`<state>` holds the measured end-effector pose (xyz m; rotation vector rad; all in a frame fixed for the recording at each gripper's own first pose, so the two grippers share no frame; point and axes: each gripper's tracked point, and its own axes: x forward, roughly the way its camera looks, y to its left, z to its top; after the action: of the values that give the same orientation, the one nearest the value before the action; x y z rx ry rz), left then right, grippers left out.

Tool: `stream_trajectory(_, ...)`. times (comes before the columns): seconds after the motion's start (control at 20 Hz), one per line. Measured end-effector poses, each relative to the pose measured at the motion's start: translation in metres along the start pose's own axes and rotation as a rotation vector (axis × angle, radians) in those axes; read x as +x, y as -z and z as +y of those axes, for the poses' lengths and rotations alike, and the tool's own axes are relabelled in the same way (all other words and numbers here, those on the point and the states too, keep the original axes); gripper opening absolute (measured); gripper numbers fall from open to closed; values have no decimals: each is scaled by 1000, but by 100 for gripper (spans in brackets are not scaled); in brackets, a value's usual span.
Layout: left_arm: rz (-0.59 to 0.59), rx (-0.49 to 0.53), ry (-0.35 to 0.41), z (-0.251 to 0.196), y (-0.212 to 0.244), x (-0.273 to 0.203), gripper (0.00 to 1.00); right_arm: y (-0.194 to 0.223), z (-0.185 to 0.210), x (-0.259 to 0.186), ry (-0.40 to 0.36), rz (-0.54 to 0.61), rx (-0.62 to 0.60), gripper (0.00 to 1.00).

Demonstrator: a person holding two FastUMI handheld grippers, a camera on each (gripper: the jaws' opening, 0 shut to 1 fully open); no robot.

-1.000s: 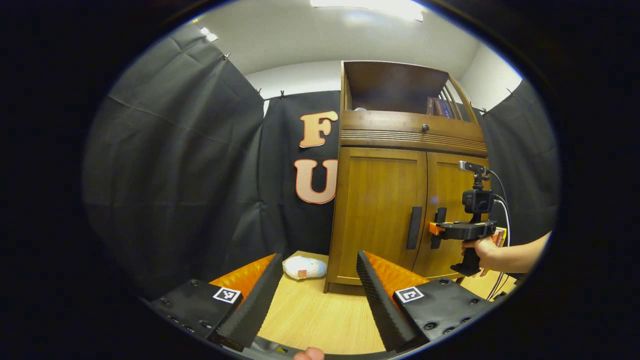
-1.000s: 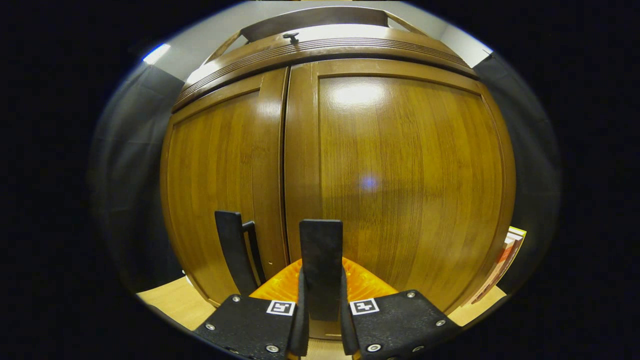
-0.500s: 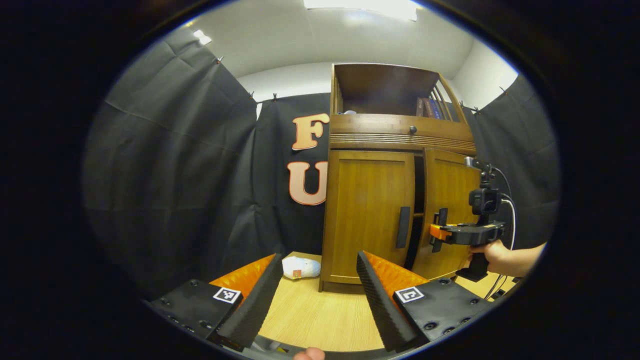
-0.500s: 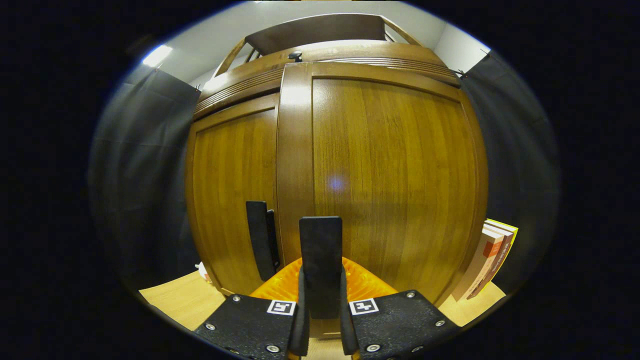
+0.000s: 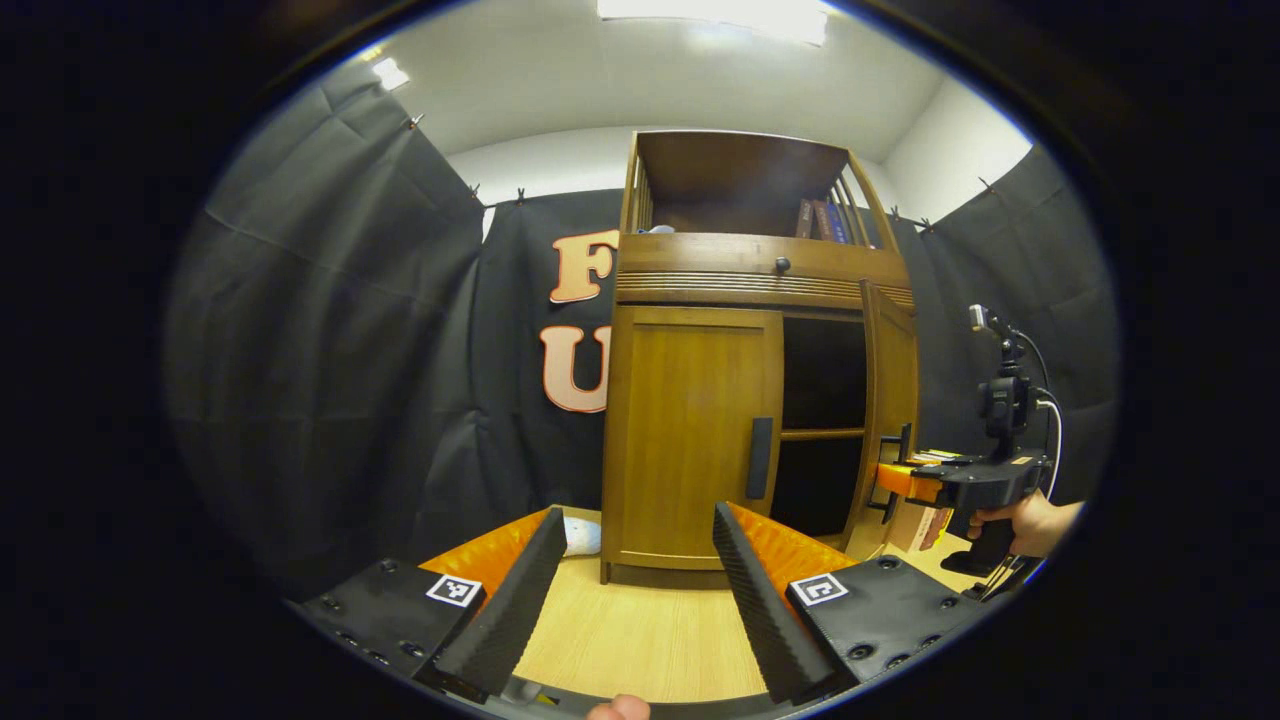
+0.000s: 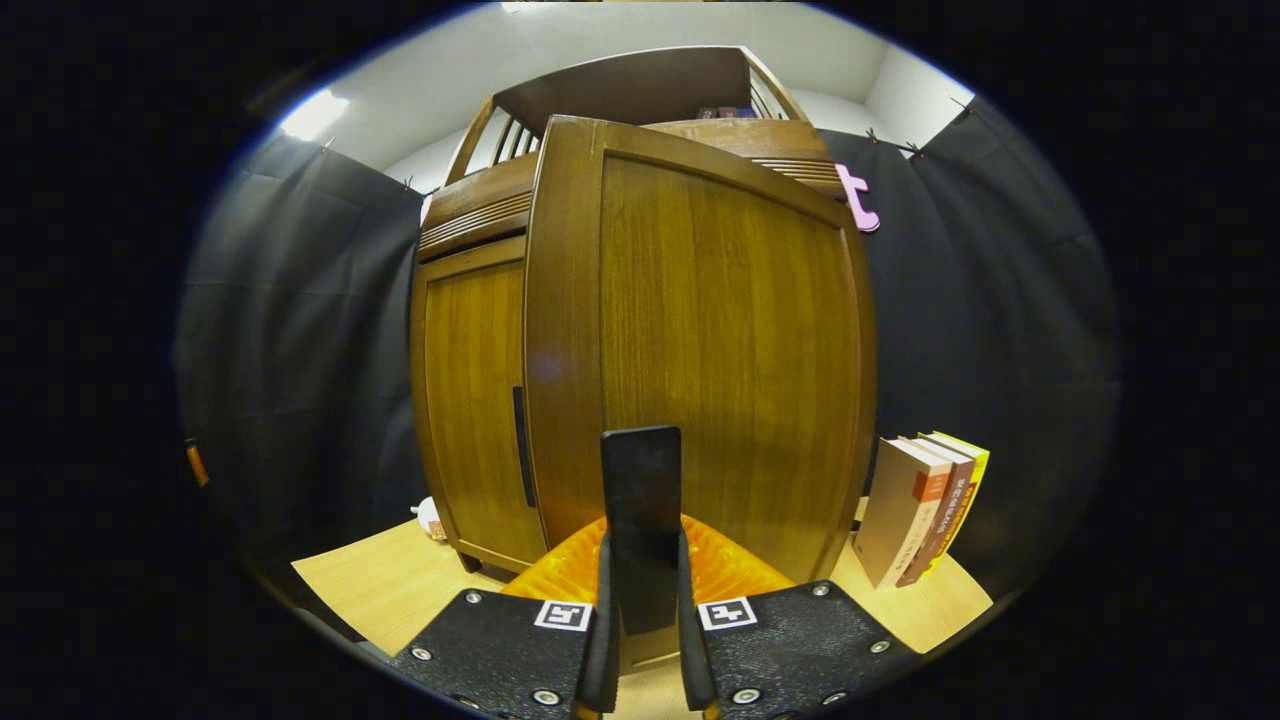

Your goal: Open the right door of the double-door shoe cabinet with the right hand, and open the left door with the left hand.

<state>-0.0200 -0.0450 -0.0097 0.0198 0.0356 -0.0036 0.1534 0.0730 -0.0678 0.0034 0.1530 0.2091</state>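
Cabinet [image 5: 700, 270]: stood on the wood floor [image 5: 640, 640] at the far side, against the black cloth. Right door [image 6: 700, 350]: swung out, dark shelved interior [image 5: 822, 400] exposed. Left door [image 5: 690, 430]: flush with the frame, its handle [image 5: 759, 458] untouched. Right gripper [image 6: 642, 640]: fingers pressed together on the right door's handle [image 6: 641, 520], a hand [image 5: 1030, 522] holding it. Left gripper [image 5: 630, 590]: fingers spread wide, holding nothing, well short of the cabinet. Books [image 6: 925, 505]: upright on the floor just right of the cabinet. White bundle [image 5: 582, 536]: on the floor by the cabinet's left side.

Bright ceiling light [image 5: 715, 15], sharp frames, edges bowed.
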Motion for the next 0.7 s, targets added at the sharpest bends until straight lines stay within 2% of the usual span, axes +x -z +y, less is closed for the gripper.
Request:
stream_trajectory(0.05,1,1,10,-5,1,1,99,1,-3,-5,6,-2,-1,24)
stream_trajectory(0.1,3,0,20,-10,2,1,93,1,-7,-10,11,-2,-6,25)
stream_trajectory(0.3,9,3,66,-31,5,4,99,0,-31,-33,46,-5,-22,24)
stream_trajectory(0.35,5,3,73,-36,4,3,94,1,-36,-38,54,-4,-23,24)
stream_trajectory(0.45,-2,-1,85,-43,2,4,99,1,-47,-47,69,1,-30,24)
stream_trajectory(0.5,-1,-5,90,-46,3,4,93,2,-53,-52,75,-2,-27,24)
stream_trajectory(0.6,2,-8,101,-53,5,5,96,0,-64,-60,86,-5,-16,20)
stream_trajectory(0.7,4,-7,105,-56,7,4,94,-1,-75,-68,110,-9,-4,17)
